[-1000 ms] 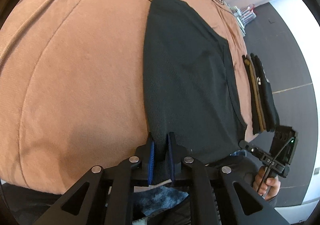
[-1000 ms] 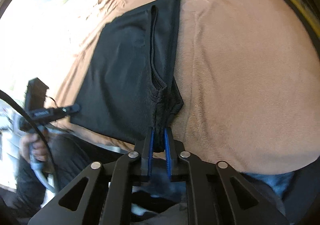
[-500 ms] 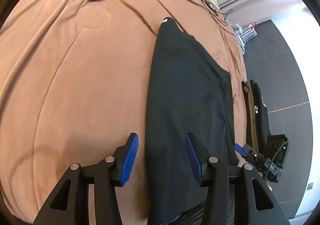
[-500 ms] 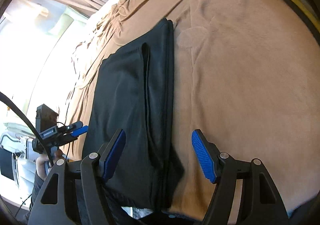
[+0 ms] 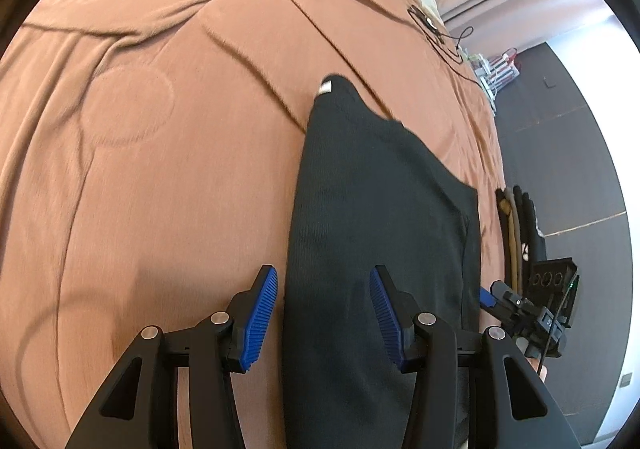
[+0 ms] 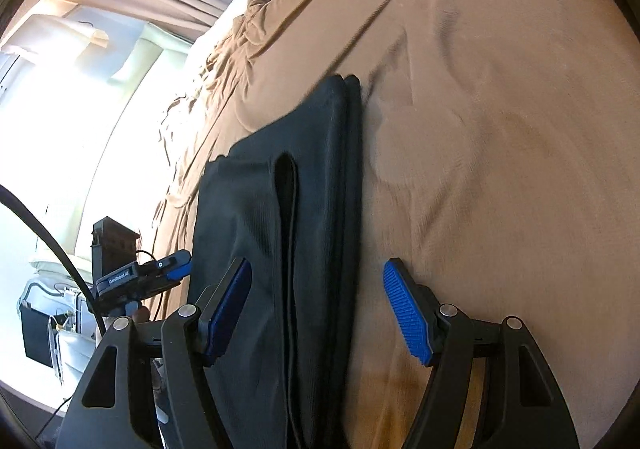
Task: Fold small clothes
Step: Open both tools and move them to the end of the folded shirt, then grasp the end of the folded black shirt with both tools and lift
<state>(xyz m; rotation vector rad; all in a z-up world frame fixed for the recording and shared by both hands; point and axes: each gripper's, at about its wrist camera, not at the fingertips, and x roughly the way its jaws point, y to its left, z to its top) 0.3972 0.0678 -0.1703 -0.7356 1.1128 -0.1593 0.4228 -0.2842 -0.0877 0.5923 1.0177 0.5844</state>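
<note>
Folded black knit garment (image 5: 376, 233) lies flat on the bed's rust-brown bedspread (image 5: 160, 177). Left claw (image 5: 323, 319) and right claw (image 6: 316, 315) both gape above its near end, blue ribbed pads clear of the cloth, gripping nothing.

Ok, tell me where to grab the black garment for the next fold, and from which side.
Probably take the black garment at its two near corners, coming in from the bed's near edge. It lies flat as a long strip running away from both cameras, and each near corner already sits between open jaws of the left gripper and right gripper.
</note>
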